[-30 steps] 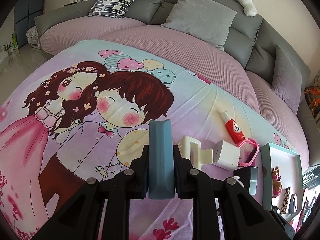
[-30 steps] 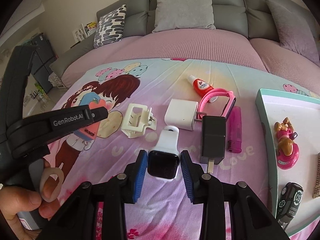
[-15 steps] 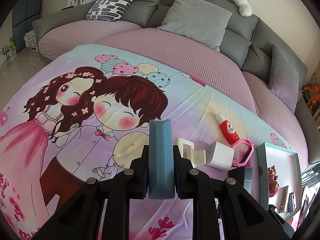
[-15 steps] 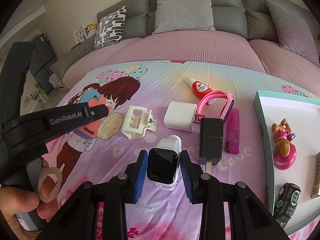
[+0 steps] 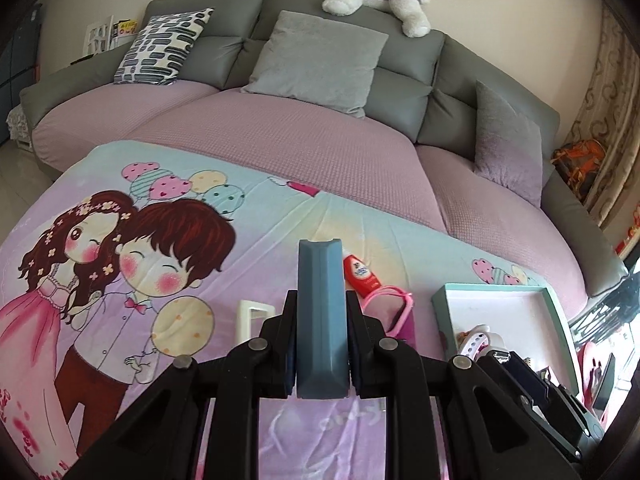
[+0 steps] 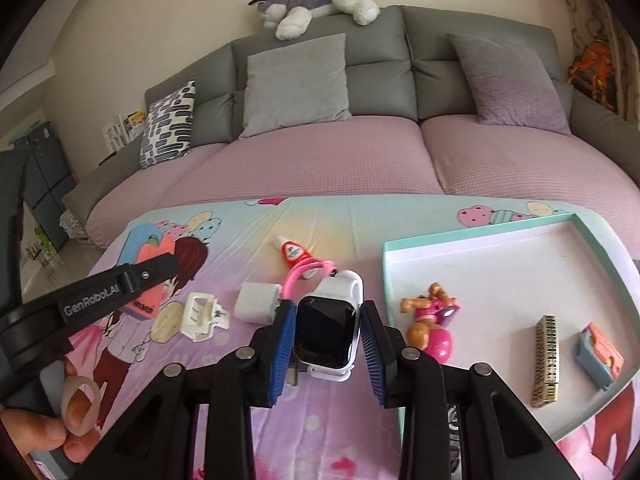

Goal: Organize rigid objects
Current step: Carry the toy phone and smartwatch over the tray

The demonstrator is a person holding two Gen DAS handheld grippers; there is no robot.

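We see the left gripper (image 5: 322, 344) clamped on a blue block (image 5: 321, 316), which stands upright between the pads and rises above them; from the right wrist view the same block shows a pink-orange face (image 6: 150, 264) with lettering. The right gripper (image 6: 326, 344) is clamped on a white smartwatch (image 6: 326, 332), its dark screen facing the camera and its white strap curling away behind, the watch lifted above the cartoon-printed blanket (image 6: 224, 236). Just to the right lies the teal-rimmed tray (image 6: 472, 234), holding a pink toy figure (image 6: 432, 324), a gold patterned bar (image 6: 546, 360) and a small blue and orange item (image 6: 598, 354). On the blanket, well apart from the tray, lie a white hair claw (image 6: 202, 316), a white charger cube (image 6: 258, 302), a red and white tube (image 6: 292, 254) and a pink band (image 6: 308, 272) touching the tube. A hand (image 6: 44, 436) at the lower left holds the left gripper's handle, a finger through a pale ring. Behind stands a grey sofa (image 6: 376, 68) with a plush husky (image 6: 312, 4) on top
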